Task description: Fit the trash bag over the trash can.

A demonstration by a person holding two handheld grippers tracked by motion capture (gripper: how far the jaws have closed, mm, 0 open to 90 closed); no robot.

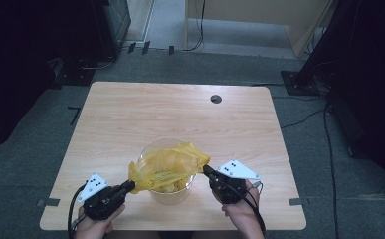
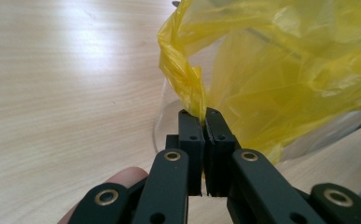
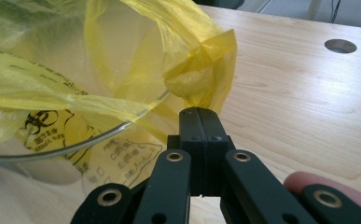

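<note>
A thin yellow plastic bag (image 1: 169, 167) with black print lies in and over a clear round container (image 1: 172, 195) near the table's front edge. My left gripper (image 1: 129, 185) is shut on the bag's left edge, pinching a twisted strip of the yellow film (image 2: 187, 88) between its pads. My right gripper (image 1: 206, 170) is shut on the bag's right edge (image 3: 201, 84), beside the container's clear rim (image 3: 99, 135). The bag (image 2: 299, 65) hangs stretched between the two grippers. Both hands hold the grippers low, close to the tabletop.
The wooden table (image 1: 170, 114) has a round cable hole (image 1: 216, 98) at the back right. Cables and dark stands (image 1: 304, 74) sit on the grey floor around it. A pale wooden cabinet (image 1: 259, 20) stands beyond the table.
</note>
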